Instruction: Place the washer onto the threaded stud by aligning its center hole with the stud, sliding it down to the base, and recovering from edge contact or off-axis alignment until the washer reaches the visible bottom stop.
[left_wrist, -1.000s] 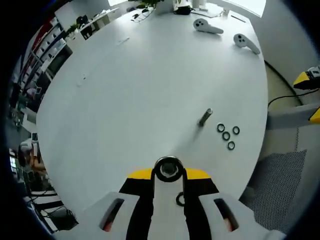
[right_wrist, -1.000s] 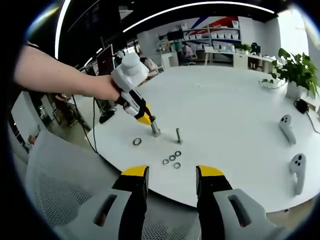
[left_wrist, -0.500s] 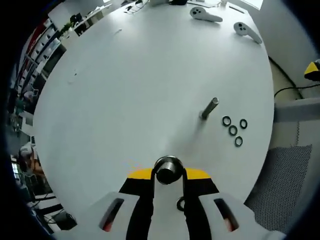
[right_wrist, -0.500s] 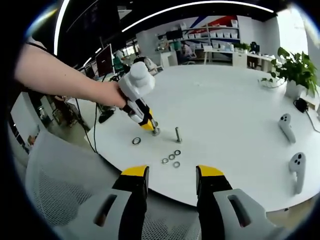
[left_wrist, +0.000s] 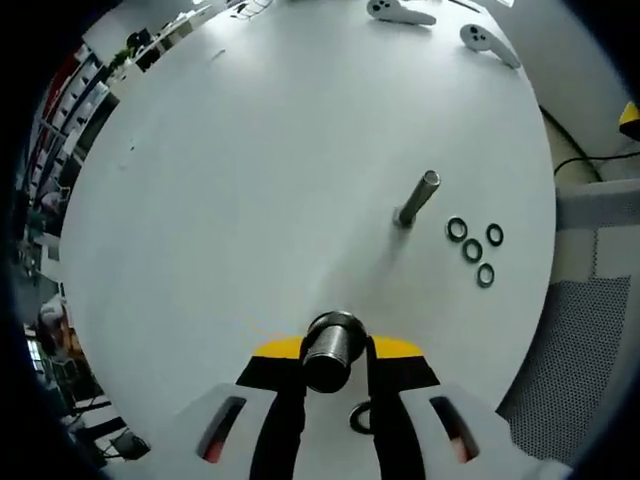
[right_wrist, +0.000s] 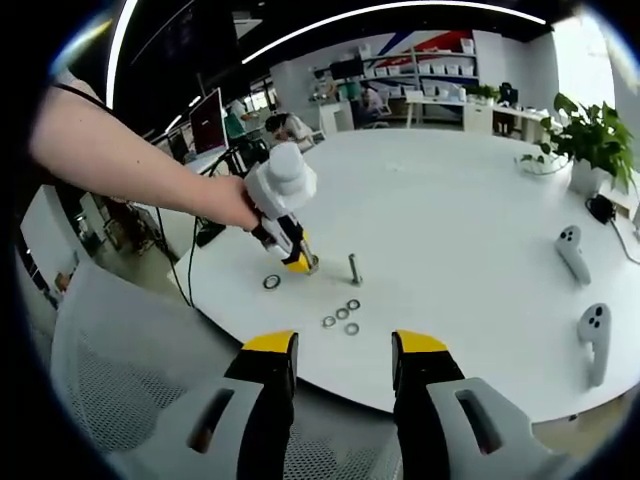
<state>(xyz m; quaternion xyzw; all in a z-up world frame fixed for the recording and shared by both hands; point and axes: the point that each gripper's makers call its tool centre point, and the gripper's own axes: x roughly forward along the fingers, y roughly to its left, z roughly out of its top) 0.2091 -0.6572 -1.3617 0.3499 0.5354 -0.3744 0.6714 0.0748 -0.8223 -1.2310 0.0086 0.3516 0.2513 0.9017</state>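
Left gripper view: left hand-held gripper (left_wrist: 335, 385) clamps a grey threaded stud (left_wrist: 328, 350); right hand-held gripper (right_wrist: 341, 368) gapes.

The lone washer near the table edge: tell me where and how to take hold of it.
The lone washer lies flat on the table, so a hand-held gripper should probably come straight down and pinch across the ring, one jaw on each outer side. The side facing the table edge looks freest; the left hand-held gripper stands close behind it.

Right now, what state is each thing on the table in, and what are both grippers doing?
Left gripper: shut on a threaded stud, at the table.
Right gripper: open, empty, off the table edge.
Second stud: upright, bare.
Four washers: flat, clustered.
Lone washer: flat.
Two controllers: lying idle.
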